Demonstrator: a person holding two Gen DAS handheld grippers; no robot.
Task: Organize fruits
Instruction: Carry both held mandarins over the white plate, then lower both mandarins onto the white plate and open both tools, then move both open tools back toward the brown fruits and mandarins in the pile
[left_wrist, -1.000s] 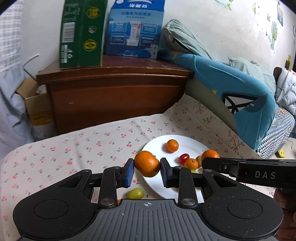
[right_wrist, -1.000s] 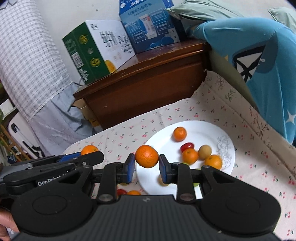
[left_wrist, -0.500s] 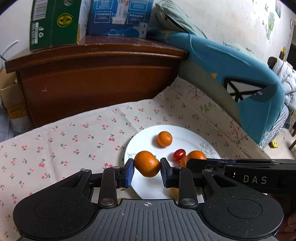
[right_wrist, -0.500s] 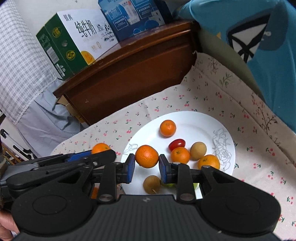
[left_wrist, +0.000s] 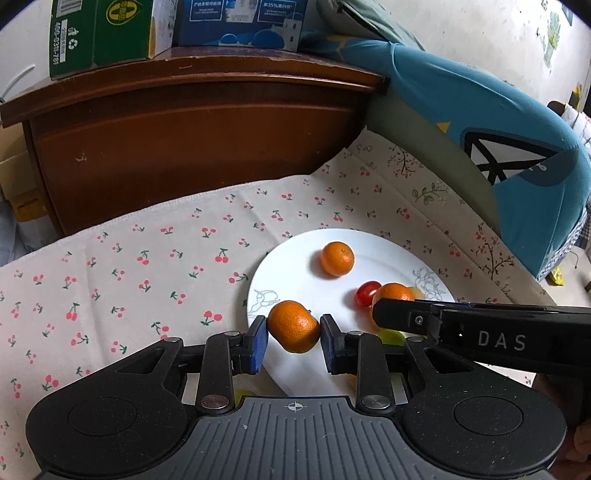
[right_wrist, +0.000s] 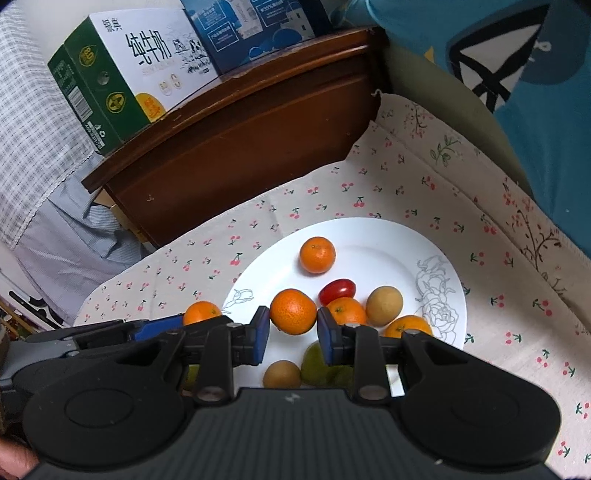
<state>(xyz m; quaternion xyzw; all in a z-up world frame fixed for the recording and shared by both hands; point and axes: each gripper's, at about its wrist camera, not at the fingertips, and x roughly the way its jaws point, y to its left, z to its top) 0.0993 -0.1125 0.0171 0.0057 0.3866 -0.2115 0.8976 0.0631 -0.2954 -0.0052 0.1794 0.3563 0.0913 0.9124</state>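
A white plate (left_wrist: 295, 280) (right_wrist: 388, 243) lies on the cherry-print cloth. My left gripper (left_wrist: 293, 341) is shut on a mandarin (left_wrist: 293, 326) over the plate's near left rim; the same fruit shows in the right wrist view (right_wrist: 201, 312). My right gripper (right_wrist: 293, 328) is shut on another mandarin (right_wrist: 293, 311) over the plate's middle. On the plate lie a mandarin (right_wrist: 317, 254), a red cherry tomato (right_wrist: 338, 290), further mandarins (right_wrist: 347, 310), a brown round fruit (right_wrist: 384, 305) and a green fruit (right_wrist: 317, 363).
A dark wooden cabinet (left_wrist: 192, 140) stands behind the cloth, with a green carton (right_wrist: 122, 77) and a blue carton (left_wrist: 240, 22) on top. A blue cushion (left_wrist: 498, 155) rises at the right. A small green fruit (left_wrist: 242, 395) lies under my left gripper.
Both grippers have moved forward and lower toward the plate, each still holding its mandarin. The plate and fruits look larger and nearer.
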